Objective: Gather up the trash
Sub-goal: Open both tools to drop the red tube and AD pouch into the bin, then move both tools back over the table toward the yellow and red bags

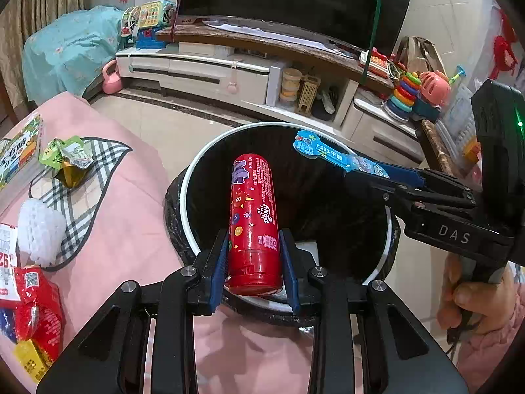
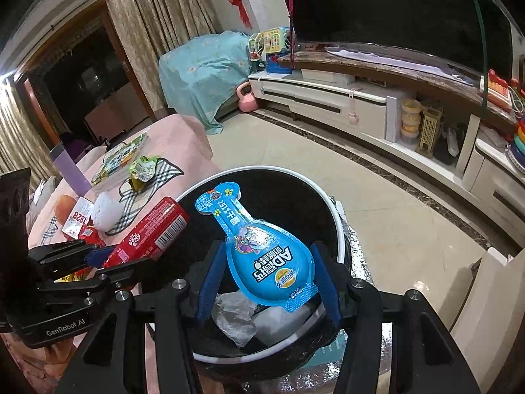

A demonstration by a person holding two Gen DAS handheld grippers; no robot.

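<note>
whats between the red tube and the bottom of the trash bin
Only air: the red tube, clamped in the left gripper, hangs over the trash bin opening. The left wrist view shows it best.

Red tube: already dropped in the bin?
No, the left tongs are shut on the red tube, holding it over the open bin.

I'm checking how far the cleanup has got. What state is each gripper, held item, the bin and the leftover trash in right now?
left gripper: shut on the red tube.
red tube: held over the bin.
right gripper: shut on the blue pouch.
blue pouch: held over the bin.
bin: open, some clear and white trash at the bottom.
green wrapper: crumpled, on the table.
red packet: on the table.
</note>
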